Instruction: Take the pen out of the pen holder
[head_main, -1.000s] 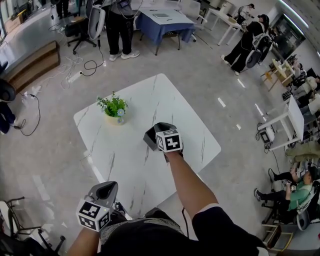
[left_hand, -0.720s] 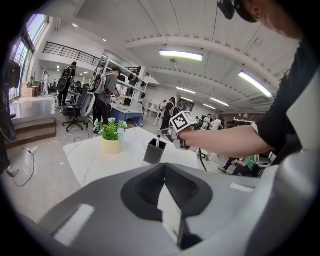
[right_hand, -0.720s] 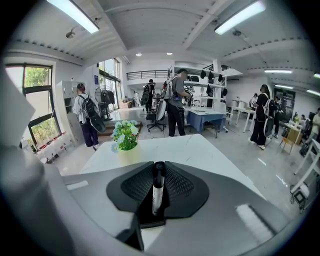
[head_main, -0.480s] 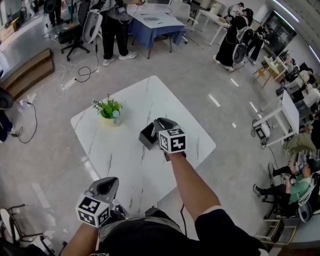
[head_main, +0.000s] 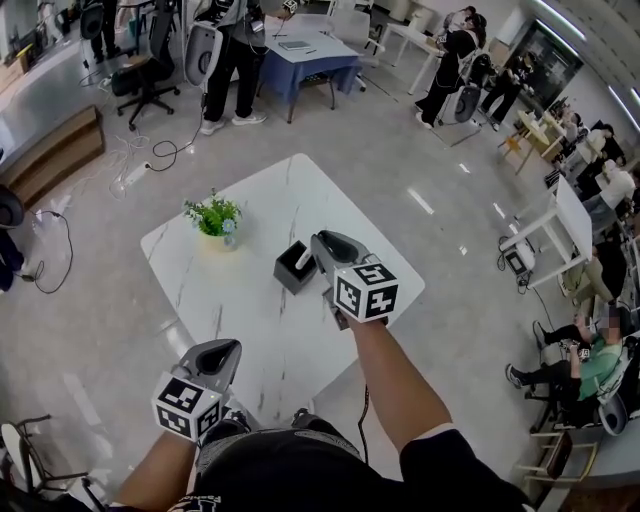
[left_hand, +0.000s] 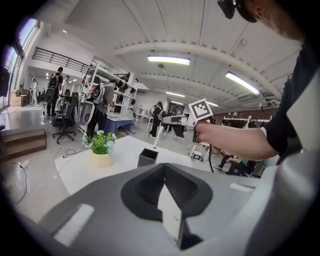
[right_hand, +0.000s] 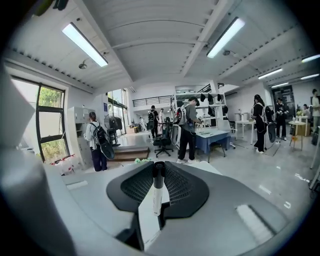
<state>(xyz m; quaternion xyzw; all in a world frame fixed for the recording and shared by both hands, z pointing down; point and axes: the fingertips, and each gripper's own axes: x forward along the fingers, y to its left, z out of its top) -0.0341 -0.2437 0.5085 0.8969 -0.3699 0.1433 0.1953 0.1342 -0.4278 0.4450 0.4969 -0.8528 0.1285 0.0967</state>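
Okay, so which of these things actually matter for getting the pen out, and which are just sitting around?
In the job:
pen
pen holder
right gripper, shut on the pen

Just lying about:
potted plant
left gripper, held low with nothing in it

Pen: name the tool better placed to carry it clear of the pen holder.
Right. The right tool is shut on the pen, directly over the pen holder on the table. The left tool is shut, empty, back near the person's body.
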